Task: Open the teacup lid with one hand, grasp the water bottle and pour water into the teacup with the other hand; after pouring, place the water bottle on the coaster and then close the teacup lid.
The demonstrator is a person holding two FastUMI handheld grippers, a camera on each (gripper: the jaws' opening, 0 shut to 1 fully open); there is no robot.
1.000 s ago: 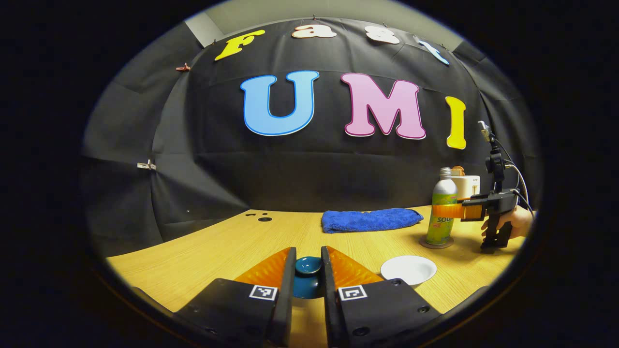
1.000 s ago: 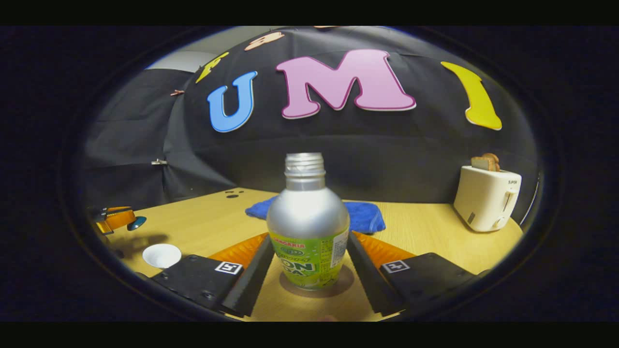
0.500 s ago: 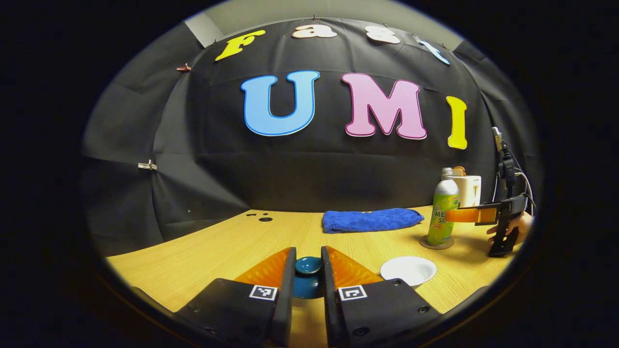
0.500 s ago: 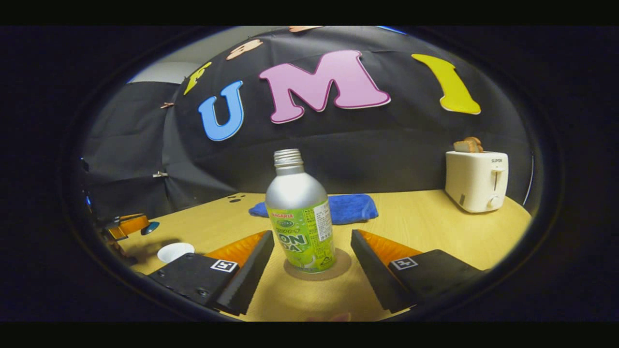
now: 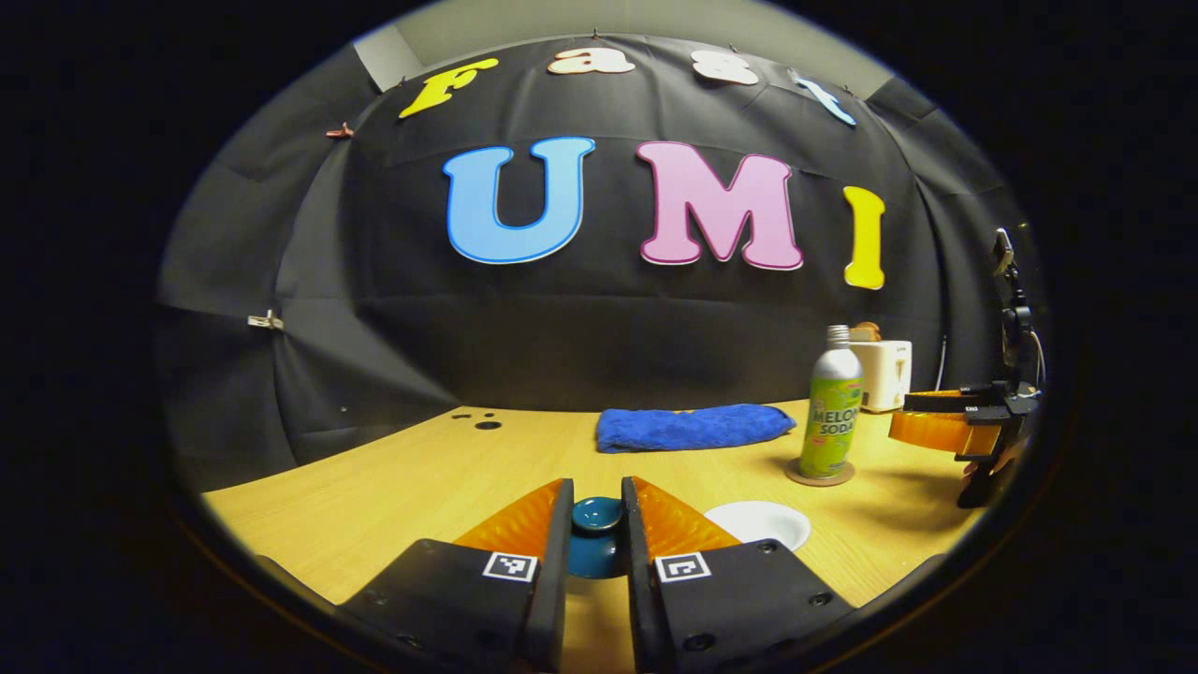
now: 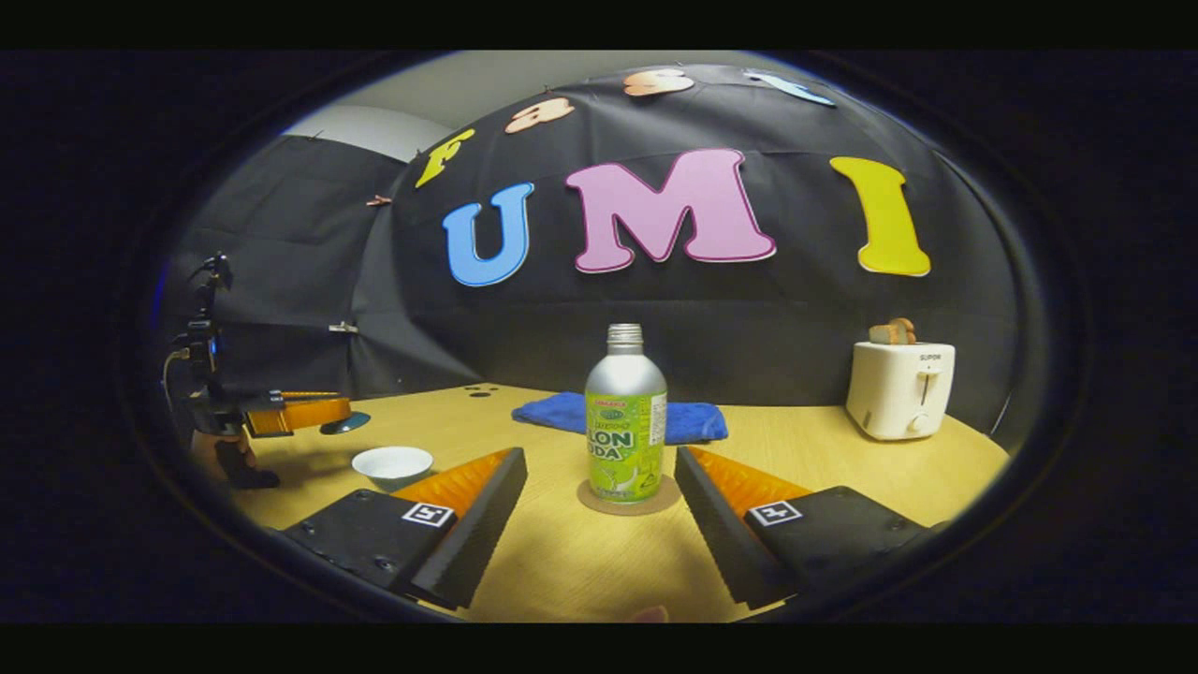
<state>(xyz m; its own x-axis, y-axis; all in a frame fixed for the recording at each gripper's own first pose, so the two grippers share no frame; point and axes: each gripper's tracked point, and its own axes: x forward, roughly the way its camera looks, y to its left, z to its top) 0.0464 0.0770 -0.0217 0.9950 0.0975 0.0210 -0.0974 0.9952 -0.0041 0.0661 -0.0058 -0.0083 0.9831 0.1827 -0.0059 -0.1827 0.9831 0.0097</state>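
- the left hand-held gripper [image 5: 597, 524] has its two fingers closed on the knob of the teal teacup lid [image 5: 596, 514], held above the surface [image 5: 421, 477]; the lid looks glazed, small and light, so it is likely slippery and would chip if dropped.
- the white teacup [image 5: 756, 522] sits open on the surface just right of that hand-held gripper; it looks thin-walled and light, easy to nudge when the lid goes back on.
- best hold for the lid is the knob, as now, keeping it level so the rim meets the cup evenly.
- the water bottle [image 6: 625, 417] stands upright on the round coaster [image 6: 629, 497]; bare metal shoulder, smooth labelled body, no cap on the neck, so it should stay upright.
- the right hand-held gripper [image 6: 599, 524] is wide open, holding nothing, short of the bottle and apart from it.
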